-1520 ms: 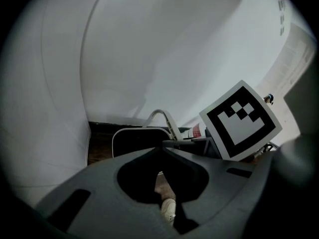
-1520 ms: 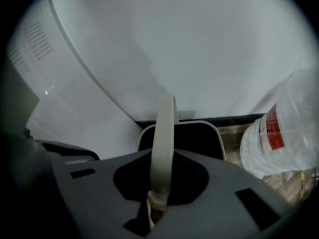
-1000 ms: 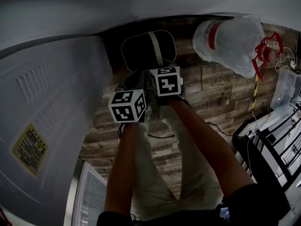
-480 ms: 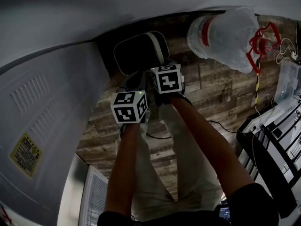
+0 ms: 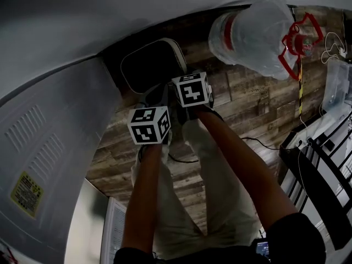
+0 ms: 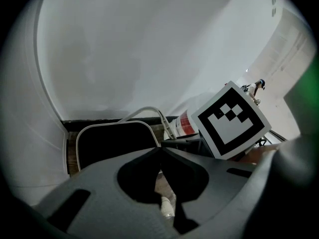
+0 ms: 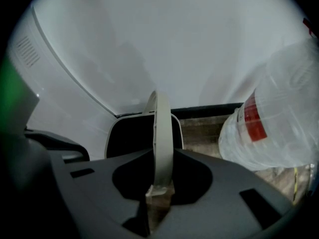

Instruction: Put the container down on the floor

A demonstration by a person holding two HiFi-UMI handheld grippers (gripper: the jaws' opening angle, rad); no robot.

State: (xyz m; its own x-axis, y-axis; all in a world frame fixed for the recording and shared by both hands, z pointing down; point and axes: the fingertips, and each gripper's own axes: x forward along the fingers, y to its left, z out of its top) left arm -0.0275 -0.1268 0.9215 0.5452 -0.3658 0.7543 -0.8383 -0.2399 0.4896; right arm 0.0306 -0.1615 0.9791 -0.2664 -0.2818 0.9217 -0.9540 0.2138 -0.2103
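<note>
The container point(image 5: 149, 65) is a dark bin with a white rim and a pale bail handle point(image 7: 162, 128). It is low over the wooden floor point(image 5: 247, 109), beside the white appliance. My right gripper point(image 7: 160, 156) is shut on the handle, and its marker cube point(image 5: 191, 89) shows in the head view. The left gripper point(image 6: 160, 151) has its jaws together with nothing between them, just behind the bin point(image 6: 112, 143); its cube point(image 5: 148, 125) sits left of the right one. Whether the bin's base touches the floor is hidden.
A big clear water bottle point(image 5: 253, 34) with a red band lies on the floor right of the bin, a red frame point(image 5: 300, 40) beside it. A white appliance point(image 5: 44, 142) stands close at the left. Black racks point(image 5: 322, 169) and cables are at the right.
The bin has slid toward the upper left of the head view and closer to the appliance. The bottle shifted left as the view turned. Both grippers kept their hold and spacing.
</note>
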